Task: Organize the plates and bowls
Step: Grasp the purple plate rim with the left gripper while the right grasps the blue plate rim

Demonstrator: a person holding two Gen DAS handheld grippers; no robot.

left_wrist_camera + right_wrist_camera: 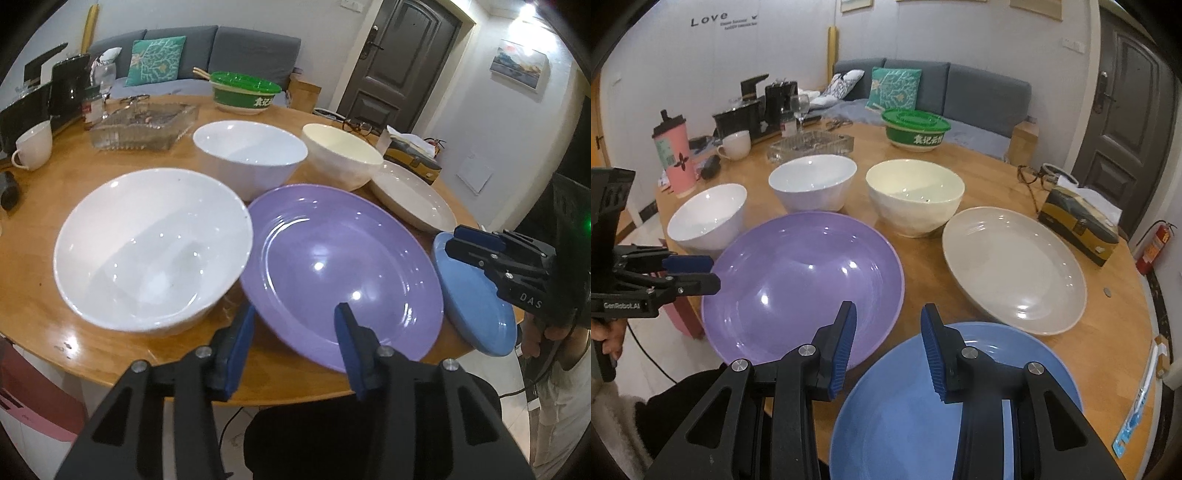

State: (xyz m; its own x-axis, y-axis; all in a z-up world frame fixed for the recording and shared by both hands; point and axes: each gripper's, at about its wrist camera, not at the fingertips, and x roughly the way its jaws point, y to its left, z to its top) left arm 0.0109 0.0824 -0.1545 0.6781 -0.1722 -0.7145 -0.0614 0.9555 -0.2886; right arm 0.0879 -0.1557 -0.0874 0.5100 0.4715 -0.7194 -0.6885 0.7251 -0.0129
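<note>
Round wooden table, smooth warm-toned top, fills both views. On it, largest first: glossy purple plate, round with a shallow well, centre-left of the right wrist view. Matte blue plate, lower centre, at the table's near edge. Beige oval plate, centre right, glazed. Wide white bowl, glossy ceramic, left of the purple plate in the left wrist view and touching its rim. Cream bowl with faceted sides and a second white bowl stand behind the plates, centre.

Left gripper, bottom centre, blue ribbed pads partly apart with nothing between them, poised at the purple plate's near rim. Right gripper, bottom centre, pads narrowly apart over the blue plate's far edge, nothing clamped.

Around: green-lidded container upper centre, ribbed glass tray, white mug, tissue box right, pink tumbler left.
</note>
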